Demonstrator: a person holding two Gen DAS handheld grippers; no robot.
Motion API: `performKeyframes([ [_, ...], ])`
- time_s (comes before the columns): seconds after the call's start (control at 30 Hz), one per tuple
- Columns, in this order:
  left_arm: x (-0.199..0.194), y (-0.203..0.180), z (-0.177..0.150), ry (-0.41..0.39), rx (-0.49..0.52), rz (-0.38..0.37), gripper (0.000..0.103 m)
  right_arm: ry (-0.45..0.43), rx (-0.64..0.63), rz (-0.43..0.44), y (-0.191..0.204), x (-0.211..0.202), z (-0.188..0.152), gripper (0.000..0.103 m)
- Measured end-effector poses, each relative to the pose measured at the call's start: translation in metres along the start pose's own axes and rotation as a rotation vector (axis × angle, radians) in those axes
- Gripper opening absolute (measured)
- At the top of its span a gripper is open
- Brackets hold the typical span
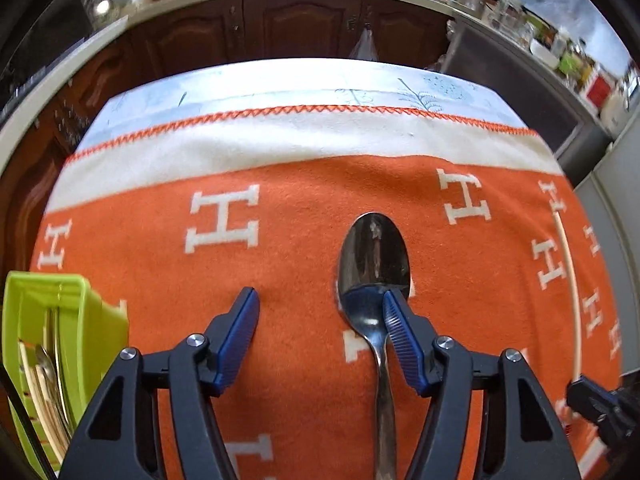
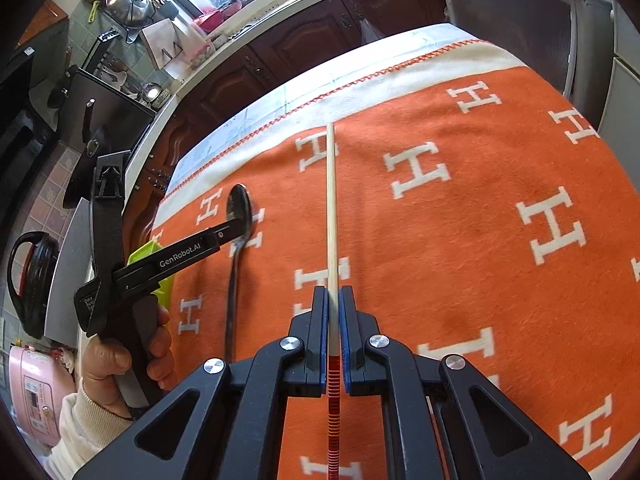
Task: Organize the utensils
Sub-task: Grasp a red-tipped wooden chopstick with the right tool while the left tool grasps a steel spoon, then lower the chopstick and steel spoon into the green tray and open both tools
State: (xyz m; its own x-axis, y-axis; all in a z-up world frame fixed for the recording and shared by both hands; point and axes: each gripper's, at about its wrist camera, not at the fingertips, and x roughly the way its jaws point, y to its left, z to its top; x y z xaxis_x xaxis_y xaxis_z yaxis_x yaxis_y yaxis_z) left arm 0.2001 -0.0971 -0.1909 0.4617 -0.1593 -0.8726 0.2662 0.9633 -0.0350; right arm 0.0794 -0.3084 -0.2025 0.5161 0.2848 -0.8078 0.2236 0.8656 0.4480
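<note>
We held our left tongs open around the spoon on the orange blanket, our right tongs clamped on a chopstick, green bin beside.

Spoon handle runs off near edge, left wrist view; neck partly behind right finger of left gripper. Spoon bowl partly behind same gripper's arm in right wrist view. Chopstick red end cut by near edge. Green bin cropped at left; contents blurred, spoon and sticks at best guess. Far counter clutter smeared, unreadable. Desk hidden under blanket.
</note>
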Motion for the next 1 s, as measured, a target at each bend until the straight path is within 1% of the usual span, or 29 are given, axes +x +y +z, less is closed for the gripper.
performKeyframes([
  [0.03, 0.000, -0.002, 0.000, -0.009, 0.016, 0.008, 0.062, 0.005, 0.005, 0.004, -0.003, 0.002, 0.000, 0.004],
  [0.17, -0.001, -0.007, -0.001, -0.053, 0.042, -0.004, 0.062, 0.011, 0.014, 0.006, -0.011, 0.011, 0.000, 0.004],
  [0.23, -0.002, -0.013, -0.002, -0.067, 0.063, -0.011, 0.056, 0.016, 0.016, 0.003, -0.014, 0.016, -0.002, 0.004],
  [0.3, -0.004, -0.020, -0.004, -0.085, 0.095, -0.043, 0.030, 0.024, 0.020, 0.004, -0.018, 0.020, -0.005, 0.004],
  [0.37, -0.005, -0.028, -0.005, -0.094, 0.124, -0.070, 0.015, 0.031, 0.025, 0.005, -0.021, 0.025, -0.007, 0.004],
  [0.43, -0.006, -0.033, -0.007, -0.110, 0.131, -0.059, 0.013, 0.036, 0.028, 0.008, -0.021, 0.030, -0.007, 0.004],
  [0.5, -0.009, -0.030, -0.008, -0.119, 0.104, -0.073, 0.005, 0.033, 0.027, 0.010, -0.018, 0.030, -0.008, 0.004],
  [0.6, -0.013, -0.019, -0.003, -0.090, 0.031, -0.135, 0.001, 0.026, 0.027, 0.018, -0.017, 0.030, -0.008, 0.004],
  [0.7, -0.016, -0.013, -0.003, -0.067, -0.002, -0.158, 0.001, 0.022, 0.029, 0.028, -0.017, 0.028, -0.007, 0.004],
  [0.83, -0.031, -0.009, -0.011, -0.079, -0.016, -0.189, 0.001, 0.019, 0.019, 0.042, -0.012, 0.023, -0.007, 0.004],
  [1.0, -0.069, -0.004, -0.023, -0.115, -0.008, -0.216, 0.001, 0.021, -0.009, 0.067, 0.003, 0.015, -0.011, 0.004],
])
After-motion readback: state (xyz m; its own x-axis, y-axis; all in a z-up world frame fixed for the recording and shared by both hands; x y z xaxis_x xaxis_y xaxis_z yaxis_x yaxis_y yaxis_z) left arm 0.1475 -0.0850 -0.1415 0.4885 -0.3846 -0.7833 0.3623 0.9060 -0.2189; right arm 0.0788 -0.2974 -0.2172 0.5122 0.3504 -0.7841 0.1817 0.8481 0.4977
